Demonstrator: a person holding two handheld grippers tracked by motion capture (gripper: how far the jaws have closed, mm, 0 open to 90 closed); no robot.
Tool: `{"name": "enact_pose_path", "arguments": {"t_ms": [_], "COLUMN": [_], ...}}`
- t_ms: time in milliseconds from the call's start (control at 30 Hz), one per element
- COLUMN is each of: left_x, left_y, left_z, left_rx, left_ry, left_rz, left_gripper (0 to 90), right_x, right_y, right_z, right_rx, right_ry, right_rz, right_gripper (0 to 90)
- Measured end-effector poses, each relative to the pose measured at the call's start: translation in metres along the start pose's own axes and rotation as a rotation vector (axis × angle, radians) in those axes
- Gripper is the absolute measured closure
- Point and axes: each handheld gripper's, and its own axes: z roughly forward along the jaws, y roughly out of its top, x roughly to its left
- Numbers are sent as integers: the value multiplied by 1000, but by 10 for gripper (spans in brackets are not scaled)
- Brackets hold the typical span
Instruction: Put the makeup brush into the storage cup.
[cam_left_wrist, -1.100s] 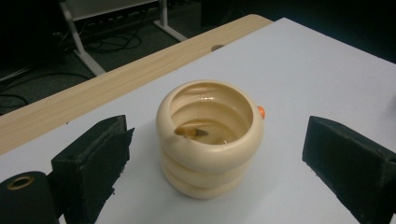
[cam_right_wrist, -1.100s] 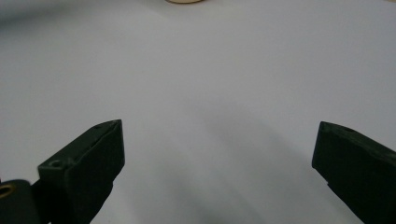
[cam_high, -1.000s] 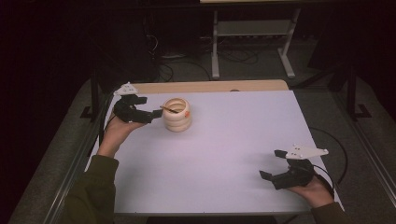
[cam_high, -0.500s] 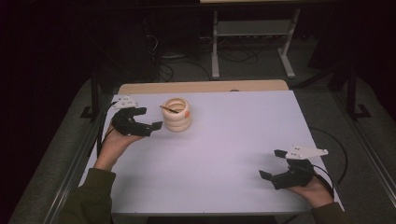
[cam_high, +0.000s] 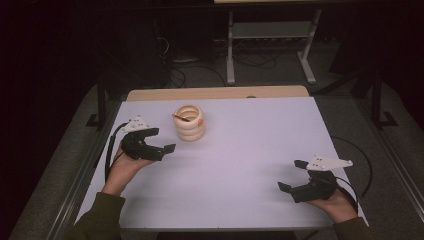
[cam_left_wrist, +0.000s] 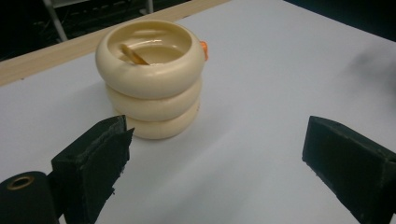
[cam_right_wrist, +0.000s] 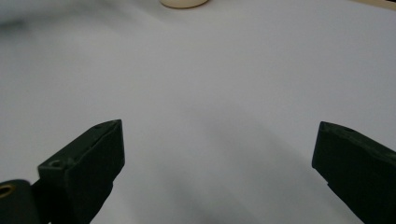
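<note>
The left tongs gape wide and empty, jaws aimed at the cup just beyond, likely lined up to take it. The cup, ribbed with a stick leaning inside, stands at the worktop's far left. The right tongs, equally open and empty, wait well apart at the near right.

No readable text, label, brand, number or sign appears anywhere, neither on the ribbed cream pot ahead of the fingers nor on the surface.
</note>
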Motion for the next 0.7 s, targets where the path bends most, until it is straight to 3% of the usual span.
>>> {"name": "enact_pose_path", "arguments": {"t_ms": [700], "left_x": [-20], "left_y": [-36], "left_z": [-16], "left_rx": [-4], "left_ry": [-32], "left_rz": [6], "left_gripper": [70], "right_x": [0], "right_y": [-4], "right_z": [-6], "right_rx": [-13], "right_ry": [-14], "right_rz": [4], "right_gripper": [19]}}
